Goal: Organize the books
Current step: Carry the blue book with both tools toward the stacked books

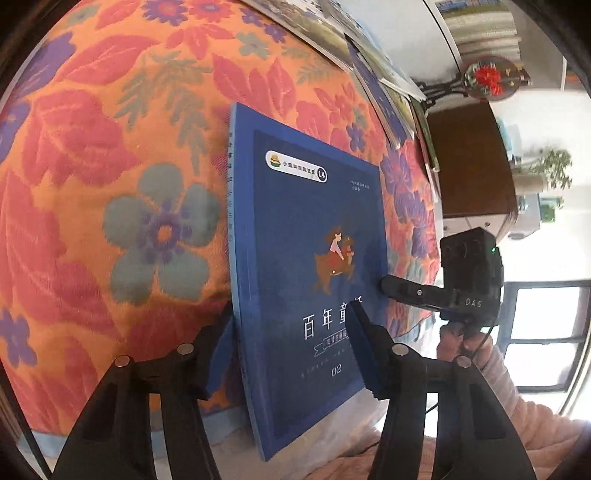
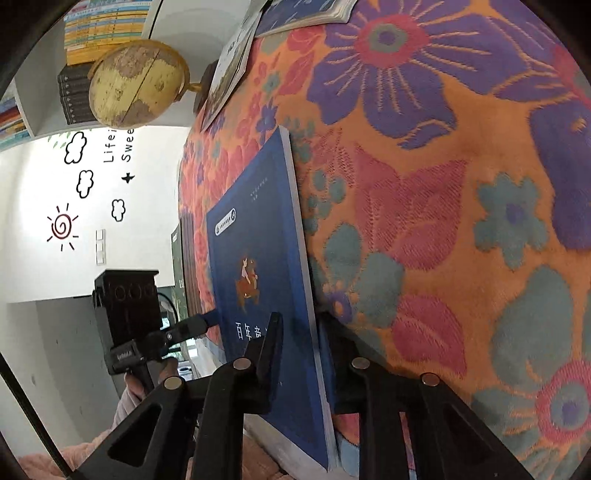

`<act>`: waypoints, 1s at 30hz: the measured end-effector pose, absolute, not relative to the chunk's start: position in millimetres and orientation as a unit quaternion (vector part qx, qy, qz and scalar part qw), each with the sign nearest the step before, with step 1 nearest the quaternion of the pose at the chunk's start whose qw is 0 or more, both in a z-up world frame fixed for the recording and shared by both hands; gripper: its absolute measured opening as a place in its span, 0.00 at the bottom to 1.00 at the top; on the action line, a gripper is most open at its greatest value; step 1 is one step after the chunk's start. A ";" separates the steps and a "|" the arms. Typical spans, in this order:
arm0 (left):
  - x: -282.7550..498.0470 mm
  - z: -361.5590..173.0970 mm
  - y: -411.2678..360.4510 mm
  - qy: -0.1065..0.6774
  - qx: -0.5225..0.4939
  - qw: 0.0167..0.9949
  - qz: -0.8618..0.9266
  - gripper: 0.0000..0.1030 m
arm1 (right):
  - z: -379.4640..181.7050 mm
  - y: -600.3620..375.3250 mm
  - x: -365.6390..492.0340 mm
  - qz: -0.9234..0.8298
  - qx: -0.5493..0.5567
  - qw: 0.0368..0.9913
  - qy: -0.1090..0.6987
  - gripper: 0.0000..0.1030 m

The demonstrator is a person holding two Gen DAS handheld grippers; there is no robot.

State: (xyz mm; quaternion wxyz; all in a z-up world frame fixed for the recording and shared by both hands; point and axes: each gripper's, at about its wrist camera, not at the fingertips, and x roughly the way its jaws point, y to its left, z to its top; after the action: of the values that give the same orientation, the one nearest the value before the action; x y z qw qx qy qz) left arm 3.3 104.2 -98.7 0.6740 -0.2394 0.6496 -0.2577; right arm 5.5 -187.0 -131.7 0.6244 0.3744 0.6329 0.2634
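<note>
A dark blue children's book (image 1: 306,258) with white Chinese title lies on the flowered orange cloth (image 1: 110,184), its near end past the cloth's edge. My left gripper (image 1: 291,354) is shut on its spine edge, one finger under, one on the cover. My right gripper (image 2: 299,350) is shut on the opposite page edge of the same book (image 2: 258,266). In the left wrist view the right gripper (image 1: 391,286) touches the book's far side; in the right wrist view the left gripper (image 2: 207,321) does the same.
Several more books (image 1: 369,55) lie spread at the cloth's far end, also in the right wrist view (image 2: 236,59). A globe (image 2: 136,83) and shelves of books (image 2: 103,29) stand behind. A brown cabinet (image 1: 469,158) and a window lie beyond the table.
</note>
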 end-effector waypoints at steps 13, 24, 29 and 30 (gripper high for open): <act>10.4 -93.7 97.6 0.677 -0.158 0.682 -0.226 0.25 | -134.3 -183.8 -2.0 0.245 0.410 0.632 0.610 0.20; -6.2 -69.6 77.4 0.673 -0.014 0.710 -0.208 0.28 | -83.2 -148.0 -16.8 0.258 0.346 0.683 0.590 0.20; -12.0 -58.6 98.7 0.663 -0.032 0.716 -0.216 0.28 | -68.2 -129.8 -24.5 0.265 0.334 0.687 0.588 0.20; -12.9 -55.8 102.7 0.660 -0.033 0.719 -0.215 0.28 | -65.6 -125.6 -26.0 0.263 0.328 0.689 0.590 0.20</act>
State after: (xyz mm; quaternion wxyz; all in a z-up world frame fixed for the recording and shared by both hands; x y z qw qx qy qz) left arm -12.9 102.7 -55.8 0.7186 -0.0333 0.6604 -0.2154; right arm -26.0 -125.6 -65.6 0.6894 0.3281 0.5897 0.2635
